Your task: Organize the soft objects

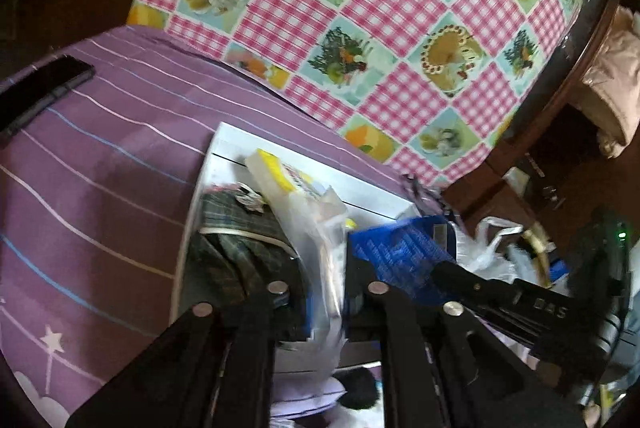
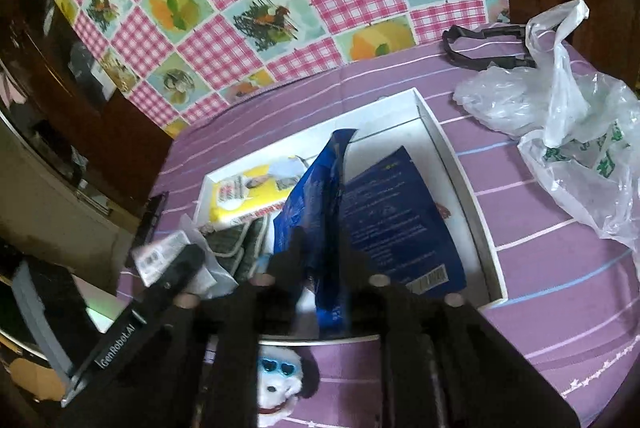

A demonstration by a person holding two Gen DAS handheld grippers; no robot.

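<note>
Both packets are over the tray [image 2: 452, 164]: my right gripper [image 2: 320, 268] straddles the blue pouch [image 2: 392, 220], my left [image 1: 324, 288] the clear bag [image 1: 320, 228], jaws loosened, whether gripping unclear. Next: withdraw, fetch the plush [image 2: 280, 384].

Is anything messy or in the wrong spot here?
Yes. The blue packet stands crumpled and half upright in the white box instead of lying flat. A white plush toy sits outside the box, by its near edge. A crumpled plastic bag lies loose on the purple cloth.
</note>
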